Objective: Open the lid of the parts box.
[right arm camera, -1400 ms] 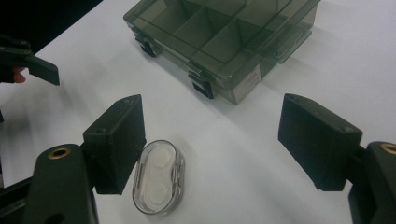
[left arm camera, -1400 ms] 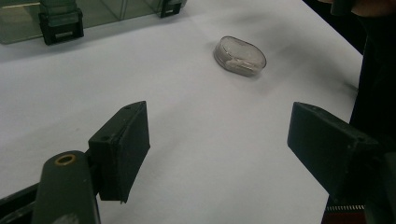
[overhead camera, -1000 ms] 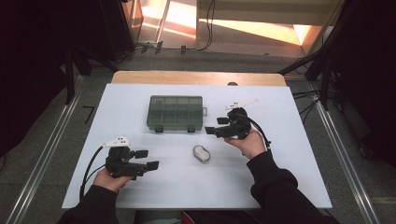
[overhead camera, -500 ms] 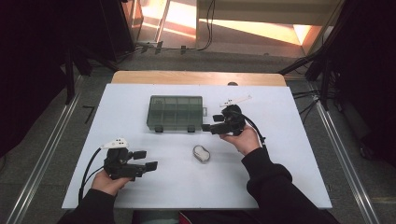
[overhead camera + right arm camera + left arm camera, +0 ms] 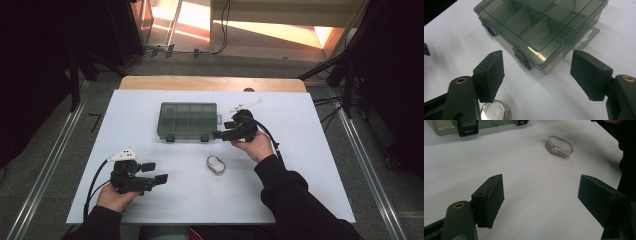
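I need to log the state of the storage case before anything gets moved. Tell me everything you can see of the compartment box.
The compartment box is a flat rectangular case of smoky translucent plastic, divided inside into small cells that look empty. Its clear lid is down, with two dark latches along the front edge and a hang tab jutting from one short end. It lies flat on the white table, near the middle. Nothing touches it; the right tool faces its corner with jaws spread, apart from it.

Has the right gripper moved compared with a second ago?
Yes. The right gripper has slid left, closing on the smoky transparent compartment box, its jaws open but closing slightly with nothing between them.
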### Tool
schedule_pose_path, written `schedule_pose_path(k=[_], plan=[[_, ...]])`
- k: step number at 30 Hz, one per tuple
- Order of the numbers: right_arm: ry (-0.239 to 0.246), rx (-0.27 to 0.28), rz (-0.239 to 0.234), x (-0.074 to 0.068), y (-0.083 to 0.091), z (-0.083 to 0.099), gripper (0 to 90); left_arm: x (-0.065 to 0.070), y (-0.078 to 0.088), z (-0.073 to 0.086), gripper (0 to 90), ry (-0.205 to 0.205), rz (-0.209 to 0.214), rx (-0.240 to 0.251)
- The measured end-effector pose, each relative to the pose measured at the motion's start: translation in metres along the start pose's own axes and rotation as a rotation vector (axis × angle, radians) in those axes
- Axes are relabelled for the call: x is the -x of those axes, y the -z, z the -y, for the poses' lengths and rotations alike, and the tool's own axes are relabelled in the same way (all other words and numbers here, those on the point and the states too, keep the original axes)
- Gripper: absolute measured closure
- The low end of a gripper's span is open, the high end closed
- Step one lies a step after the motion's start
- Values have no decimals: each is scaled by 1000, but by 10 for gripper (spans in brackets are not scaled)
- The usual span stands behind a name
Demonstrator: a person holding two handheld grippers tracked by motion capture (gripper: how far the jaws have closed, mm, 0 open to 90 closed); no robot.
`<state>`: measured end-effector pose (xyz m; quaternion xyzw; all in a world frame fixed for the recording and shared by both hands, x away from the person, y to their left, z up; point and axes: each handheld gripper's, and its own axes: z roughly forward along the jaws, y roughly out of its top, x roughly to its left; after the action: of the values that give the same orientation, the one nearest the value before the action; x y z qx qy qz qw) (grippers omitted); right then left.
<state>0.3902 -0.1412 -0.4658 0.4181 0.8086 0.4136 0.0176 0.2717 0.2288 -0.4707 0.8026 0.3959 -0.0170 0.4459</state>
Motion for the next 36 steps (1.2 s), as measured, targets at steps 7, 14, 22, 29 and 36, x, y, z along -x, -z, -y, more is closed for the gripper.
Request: schedule_pose_path(k=[7, 14, 22, 29, 36], plan=[[-13, -24, 16, 3, 0, 2, 467, 0, 2, 1, 212, 5, 1, 10], [-13, -33, -2, 7, 1, 9, 743, 0, 3, 1, 212, 3, 2, 4], [-4, -43, -11, 9, -6, 15, 875, 1, 2, 1, 212, -4, 6, 4], [-19, -47, -4, 12, -10, 19, 874, 1, 3, 1, 212, 1, 7, 5], [-16, -51, 0, 10, -15, 20, 874, 1, 2, 1, 212, -1, 9, 3]])
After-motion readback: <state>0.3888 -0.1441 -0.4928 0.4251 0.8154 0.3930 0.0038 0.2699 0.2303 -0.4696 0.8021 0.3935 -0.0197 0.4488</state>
